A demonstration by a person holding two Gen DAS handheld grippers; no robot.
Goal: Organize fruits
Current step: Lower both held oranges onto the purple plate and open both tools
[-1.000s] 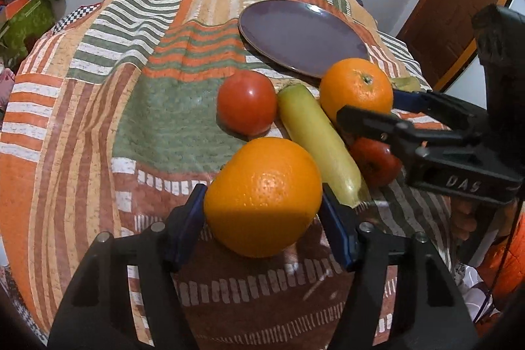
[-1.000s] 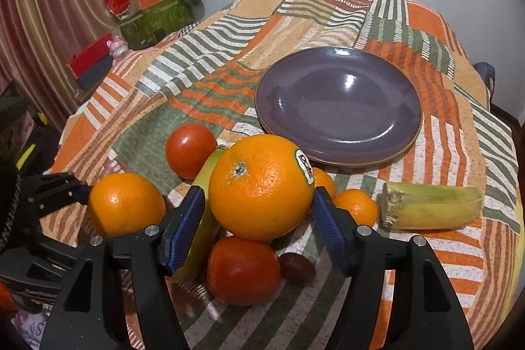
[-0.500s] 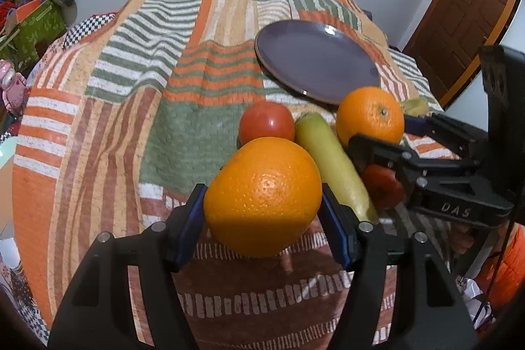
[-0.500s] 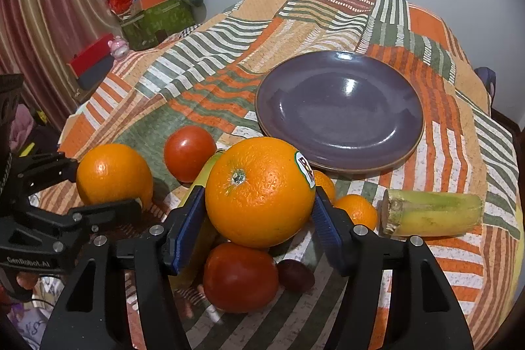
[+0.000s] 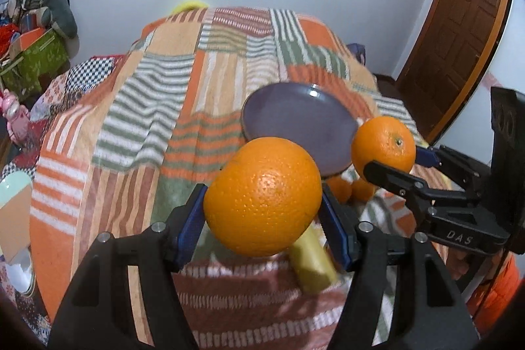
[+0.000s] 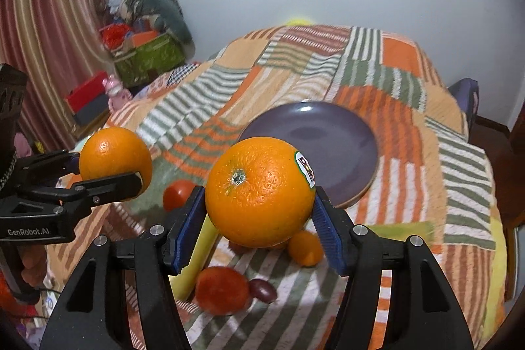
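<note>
My left gripper [image 5: 262, 215] is shut on a plain orange [image 5: 262, 195] and holds it above the patchwork cloth. My right gripper [image 6: 259, 209] is shut on an orange with a sticker [image 6: 259, 191], also lifted. Each gripper shows in the other's view, the right gripper [image 5: 393, 163] with its orange [image 5: 382, 146], the left gripper [image 6: 108, 176] with its orange [image 6: 115, 154]. An empty purple plate [image 6: 338, 140] lies beyond both; it also shows in the left wrist view [image 5: 295, 117]. Below lie a tomato [image 6: 177, 194], a second tomato [image 6: 221, 289], a small orange [image 6: 305, 248], a dark plum [image 6: 262, 289] and a yellow-green vegetable [image 6: 197, 255].
A striped patchwork cloth [image 5: 147, 107] covers the table. A green-yellow corn piece [image 6: 403, 232] lies right of the fruit pile. Boxes and clutter [image 6: 147, 54] stand at the far left by a curtain. A wooden door [image 5: 459, 38] is at the right.
Both grippers have risen with their oranges and tilted up, so the room wall now shows. The fruit pile and plate sit lower and farther off in both views.
</note>
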